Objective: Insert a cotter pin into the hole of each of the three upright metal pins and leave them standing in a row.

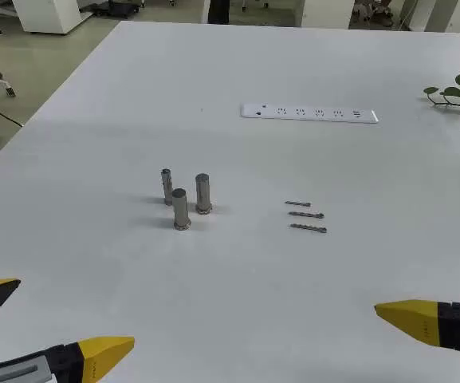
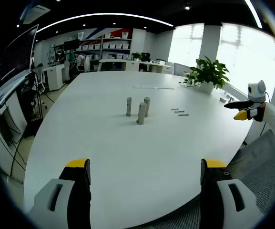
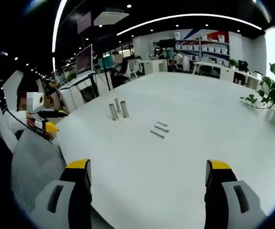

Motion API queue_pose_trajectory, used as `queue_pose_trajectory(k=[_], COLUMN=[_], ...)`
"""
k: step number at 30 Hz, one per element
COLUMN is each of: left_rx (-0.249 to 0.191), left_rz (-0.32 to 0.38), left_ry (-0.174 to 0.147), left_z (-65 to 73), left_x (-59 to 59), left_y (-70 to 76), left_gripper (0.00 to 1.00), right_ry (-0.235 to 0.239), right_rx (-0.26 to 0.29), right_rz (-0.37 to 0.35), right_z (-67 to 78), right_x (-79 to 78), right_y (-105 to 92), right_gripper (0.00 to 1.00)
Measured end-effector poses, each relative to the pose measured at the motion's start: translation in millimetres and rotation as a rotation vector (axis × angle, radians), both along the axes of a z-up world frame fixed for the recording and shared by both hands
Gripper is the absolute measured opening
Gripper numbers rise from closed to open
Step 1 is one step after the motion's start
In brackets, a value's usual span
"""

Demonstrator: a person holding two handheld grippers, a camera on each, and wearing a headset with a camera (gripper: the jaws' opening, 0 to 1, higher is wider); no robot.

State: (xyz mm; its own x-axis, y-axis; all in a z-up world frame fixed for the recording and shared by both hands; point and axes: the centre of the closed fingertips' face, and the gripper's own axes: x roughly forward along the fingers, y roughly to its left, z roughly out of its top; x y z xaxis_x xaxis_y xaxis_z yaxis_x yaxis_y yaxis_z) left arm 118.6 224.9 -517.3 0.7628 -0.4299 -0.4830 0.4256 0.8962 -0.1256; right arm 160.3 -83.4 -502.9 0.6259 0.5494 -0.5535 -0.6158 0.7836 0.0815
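The left tongs [image 2: 145,164] and right tongs [image 3: 147,164] hang low at the near edge of the surface [image 1: 230,96], both spread wide — empty. Three metal pins [image 1: 183,199] stand clustered mid-surface, with the cotter pins [image 1: 307,215] lying apart to their right — pin holes too small to make out.

My right gripper [image 3: 147,165] hangs over the white counter [image 3: 189,157] with its jaws spread wide. Ahead and a little to its left, three metal pins [image 3: 117,109] stand upright in a tight cluster. Three cotter pins [image 3: 160,129] lie flat nearer to it, almost straight ahead, apart from the metal pins. My left gripper [image 3: 54,121] shows far off to the left.
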Motion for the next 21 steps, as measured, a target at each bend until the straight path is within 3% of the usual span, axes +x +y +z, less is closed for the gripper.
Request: queue_pose_trajectory(k=[7,17,21], left_rx=[-0.013,-0.011,0.017], left_rz=[-0.031,-0.042,-0.041], left_ry=[-0.005,-0.024,-0.030], left_z=[1.7,6.1,5.3], left_x=[2.4,4.5,7.2], left_y=[-7.3,-9.4,-6.6], left_gripper=[0.99,0.99,0.99], right_ry=[-0.006,0.019,0.016], right_rx=[0.005,0.002,0.006], right_rz=[-0.008,-0.005,-0.004], right_z=[3.5,-3.8,-3.7], right_x=[0.1,1.2,1.8], right_y=[-1.9,1.8,3.6], right_gripper=[0.98,0.98,0.98])
